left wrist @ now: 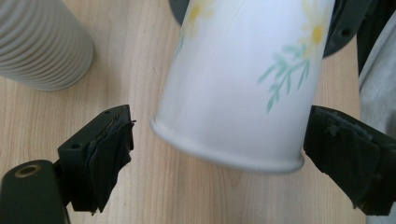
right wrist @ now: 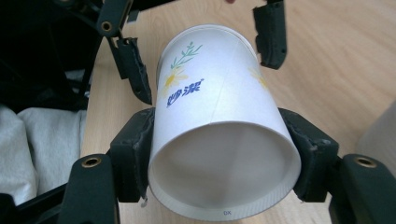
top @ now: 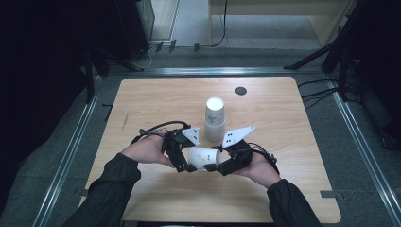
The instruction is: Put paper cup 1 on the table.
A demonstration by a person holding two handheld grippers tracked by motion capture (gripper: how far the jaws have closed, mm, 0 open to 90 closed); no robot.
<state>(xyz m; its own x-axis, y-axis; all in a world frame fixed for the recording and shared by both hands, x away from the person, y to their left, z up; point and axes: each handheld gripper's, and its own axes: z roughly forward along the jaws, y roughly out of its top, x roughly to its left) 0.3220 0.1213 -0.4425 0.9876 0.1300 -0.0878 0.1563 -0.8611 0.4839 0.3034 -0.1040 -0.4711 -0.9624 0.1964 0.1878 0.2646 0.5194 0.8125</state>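
A white paper cup (top: 203,157) printed with yellow flowers lies on its side just above the table, between my two grippers. My right gripper (top: 218,163) is shut on the paper cup (right wrist: 219,116) near its open mouth, one pad on each side of the wall. My left gripper (left wrist: 219,154) stands open around the base end of the paper cup (left wrist: 243,84). Its left pad is clear of the cup and its right pad sits close beside the rim. The right gripper view has the left gripper (right wrist: 205,56) at the top, its jaws apart from the cup's base.
A stack of ribbed paper cups (top: 214,120) stands upright just behind the grippers, also at the stack (left wrist: 42,42) in the left gripper view. A small black disc (top: 240,90) sits at the back of the wooden table (top: 283,189). Dark stands and cables surround the table.
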